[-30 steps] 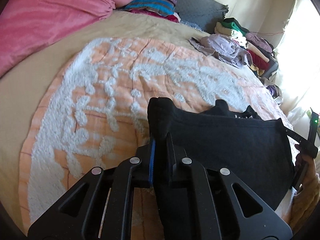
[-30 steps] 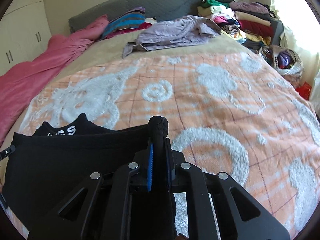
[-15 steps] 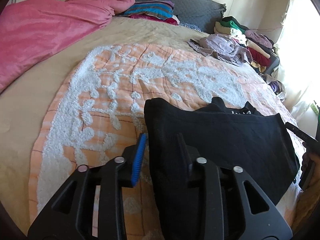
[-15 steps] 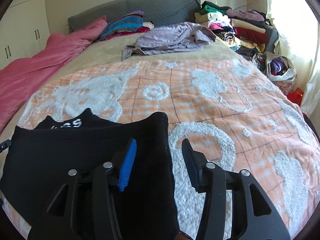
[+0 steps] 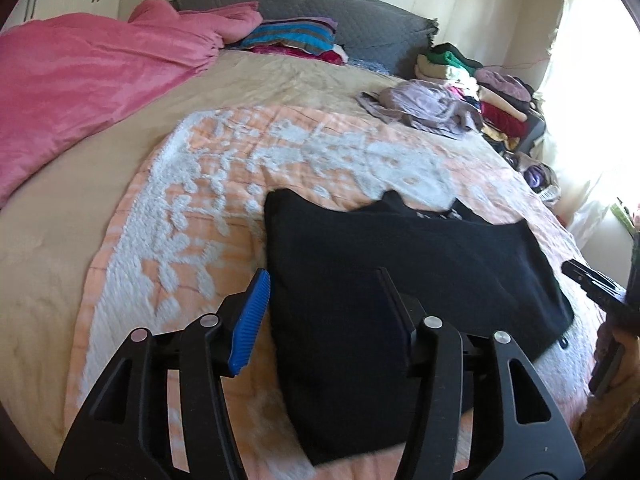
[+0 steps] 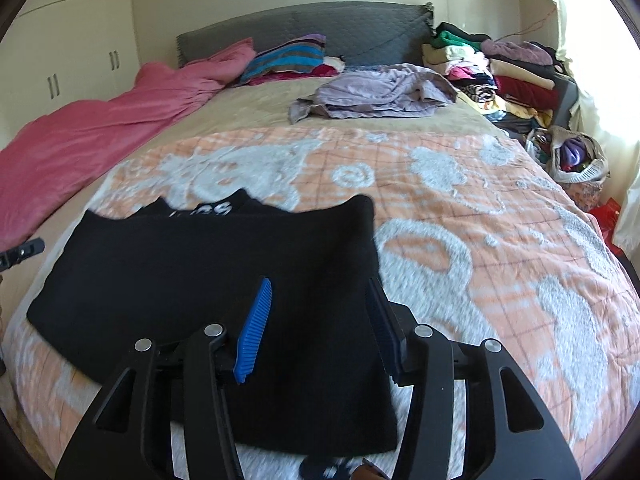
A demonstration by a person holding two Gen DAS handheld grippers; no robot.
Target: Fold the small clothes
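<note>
The left gripper is hanging wide open over the left edge of the black knit garment, gripping nothing. That garment is lying flat on the peach-and-white tufted bedspread near the bed's front edge, one layer doubled over another, with a strip of white lettering peeking out along its far edge. The right gripper is likewise spread fully, empty, above the garment's right edge. Judging by the doubled layer, one fold is looking complete; further folds to make it compact are probably remaining. A crumpled lilac garment is waiting unfolded toward the headboard.
</note>
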